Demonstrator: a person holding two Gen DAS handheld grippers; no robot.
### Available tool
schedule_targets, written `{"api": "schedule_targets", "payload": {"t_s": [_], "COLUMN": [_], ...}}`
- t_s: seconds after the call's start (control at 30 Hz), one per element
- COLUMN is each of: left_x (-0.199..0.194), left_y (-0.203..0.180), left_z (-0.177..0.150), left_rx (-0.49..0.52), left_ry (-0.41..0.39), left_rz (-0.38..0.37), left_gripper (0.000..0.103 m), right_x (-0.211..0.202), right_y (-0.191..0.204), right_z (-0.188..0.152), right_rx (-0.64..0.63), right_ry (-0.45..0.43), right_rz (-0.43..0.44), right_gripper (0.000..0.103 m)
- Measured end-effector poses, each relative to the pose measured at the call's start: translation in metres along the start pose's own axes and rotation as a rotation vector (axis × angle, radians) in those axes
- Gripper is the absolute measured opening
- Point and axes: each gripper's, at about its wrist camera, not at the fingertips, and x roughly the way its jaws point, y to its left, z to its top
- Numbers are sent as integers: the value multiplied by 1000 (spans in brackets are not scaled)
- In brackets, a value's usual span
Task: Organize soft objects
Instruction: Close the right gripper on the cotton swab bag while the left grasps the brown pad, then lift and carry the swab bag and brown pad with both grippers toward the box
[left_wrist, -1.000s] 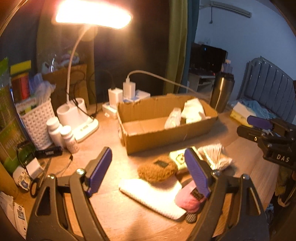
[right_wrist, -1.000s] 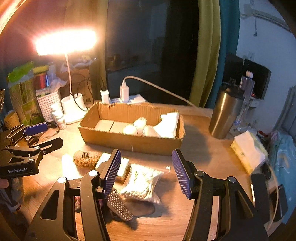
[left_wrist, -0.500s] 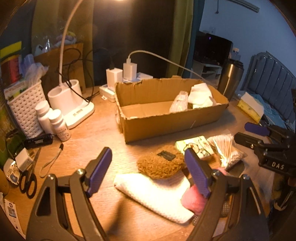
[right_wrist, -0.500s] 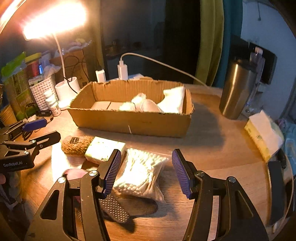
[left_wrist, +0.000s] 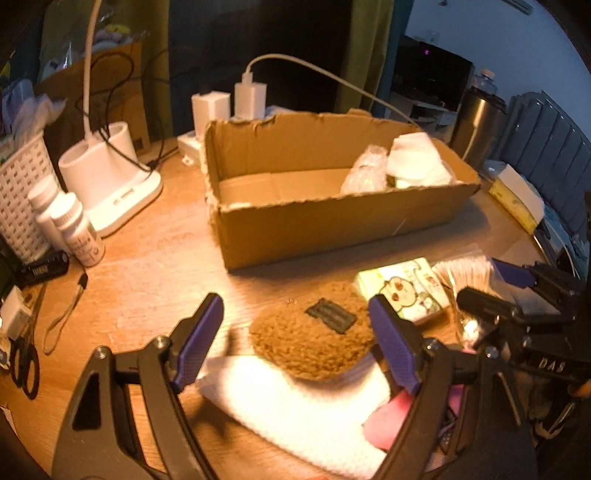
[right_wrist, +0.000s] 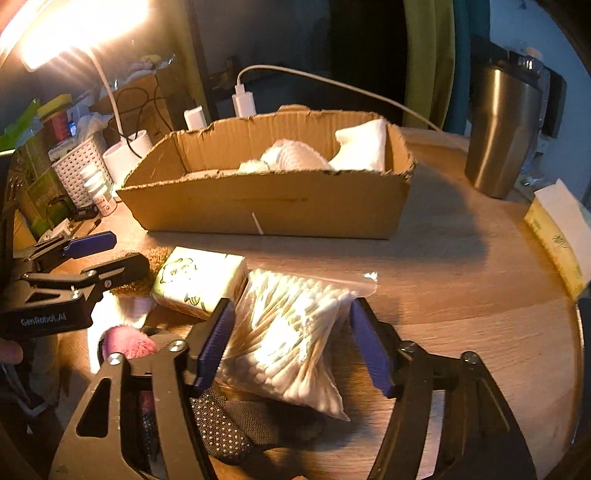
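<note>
Fuzz of a round brown pouch (left_wrist: 314, 343) sits between wide left tongs (left_wrist: 295, 347); right tongs (right_wrist: 291, 343), just widening, straddle a crinkly cotton-swab bag (right_wrist: 291, 339), both angled down.

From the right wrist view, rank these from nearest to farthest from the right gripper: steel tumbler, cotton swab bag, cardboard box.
1. Clear plastic bag of cotton swabs, between the open right gripper fingers.
2. Brown cardboard box, straight ahead.
3. Steel tumbler, far right.
</note>
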Motion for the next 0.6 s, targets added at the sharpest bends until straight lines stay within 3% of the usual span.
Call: {"api": "schedule_targets", "payload": {"t_s": [0.27, 0.4, 0.47, 0.5, 0.6], "left_x": [11, 13, 13, 12, 9], "left_y": [-2, -3, -3, -3, -10], "left_z": [-2, -4, -5, -5, -5], "left_rx": [14, 29, 28, 27, 60], "left_ry": [36, 31, 32, 38, 28], "left_rz": [-6, -14, -42, -65, -64], "left_gripper": [82, 81, 72, 60, 49], "right_x": [13, 13, 14, 13, 12], "right_y": [0, 0, 1, 2, 4], "right_z": [-2, -3, -4, -4, -5], "right_rx": [10, 6, -1, -3, -10], "right_ry": [39, 41, 39, 38, 30], "right_rz": [14, 18, 15, 13, 18], "right_gripper": [69, 59, 55, 53, 49]}}
